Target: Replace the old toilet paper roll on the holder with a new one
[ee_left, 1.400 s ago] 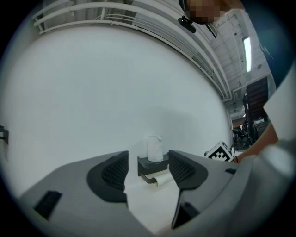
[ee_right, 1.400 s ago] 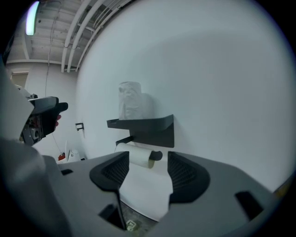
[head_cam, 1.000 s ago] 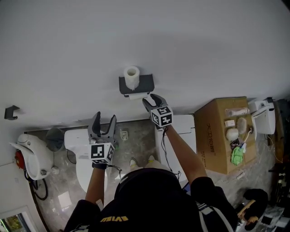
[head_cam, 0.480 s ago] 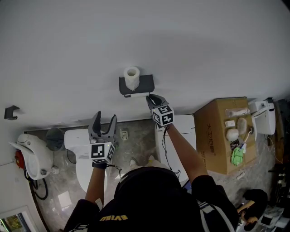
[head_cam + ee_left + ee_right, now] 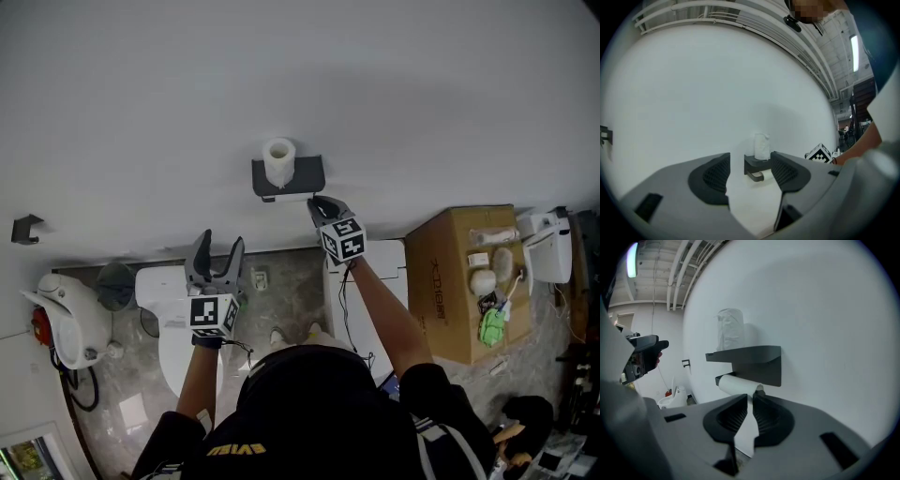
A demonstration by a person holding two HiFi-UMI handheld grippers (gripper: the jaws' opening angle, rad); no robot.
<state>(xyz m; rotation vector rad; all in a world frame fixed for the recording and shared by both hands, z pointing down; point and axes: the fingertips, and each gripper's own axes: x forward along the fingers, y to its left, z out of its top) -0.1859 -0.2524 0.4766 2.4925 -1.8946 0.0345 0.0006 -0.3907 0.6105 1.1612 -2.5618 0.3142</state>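
Head view gives us the dark wall-mounted holder (image 5: 307,175) as our landmark. On the holder's shelf (image 5: 745,353) stands the new toilet paper roll (image 5: 277,161), upright. Under that shelf, still mounted in the holder, lies the old toilet paper roll (image 5: 734,385), level along the wall.

Our right hand-held gripper (image 5: 317,202) reaches to the holder's lower right side. Its jaws are closing and stand almost together. As far as the right gripper view lets us see, the right end of the old toilet paper roll is nipped between their tips.

Our left hand-held gripper (image 5: 218,246) hangs well below and to the left of the holder. It is released, with jaws wide apart and nothing between them; in the left gripper view the holder shows only far off through the gap.

Below the holder sit a white toilet (image 5: 173,323) to the left and a cardboard box (image 5: 450,281) to the right.
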